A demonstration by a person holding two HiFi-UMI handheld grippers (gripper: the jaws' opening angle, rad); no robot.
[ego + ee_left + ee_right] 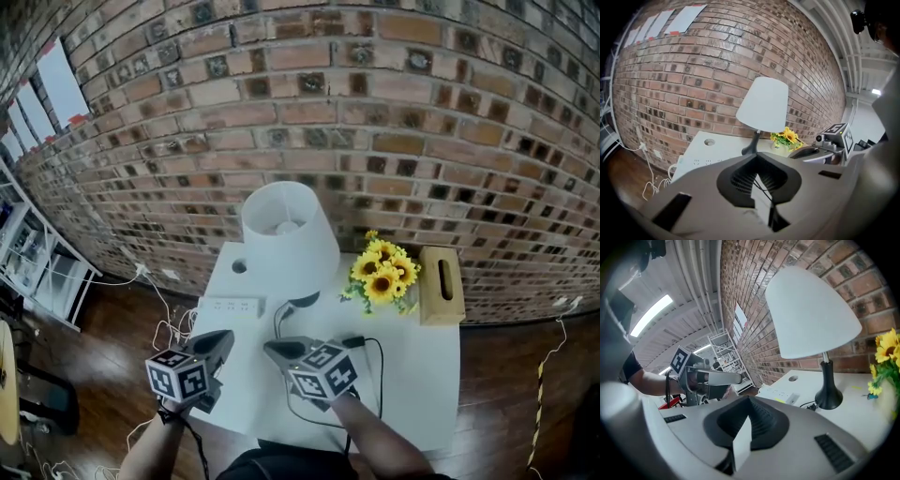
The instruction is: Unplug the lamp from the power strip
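The head view is looking steeply down from above the table (422, 375), while both gripper views are looking low across it, sharing the lamp (763, 105).

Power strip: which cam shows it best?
Head view: the power strip lies whole and unblocked on the left of the table, seen from above. The left gripper view shows it low, at a shallow angle. The right gripper view shows it small and oblique.

A bunch of sunflowers (382, 272) is set at the back of a white table (422, 375), with a wooden tissue box (442, 285) just beside it. A brick wall (375, 112) is seen behind, and white shelving (33, 258) is placed at the left.
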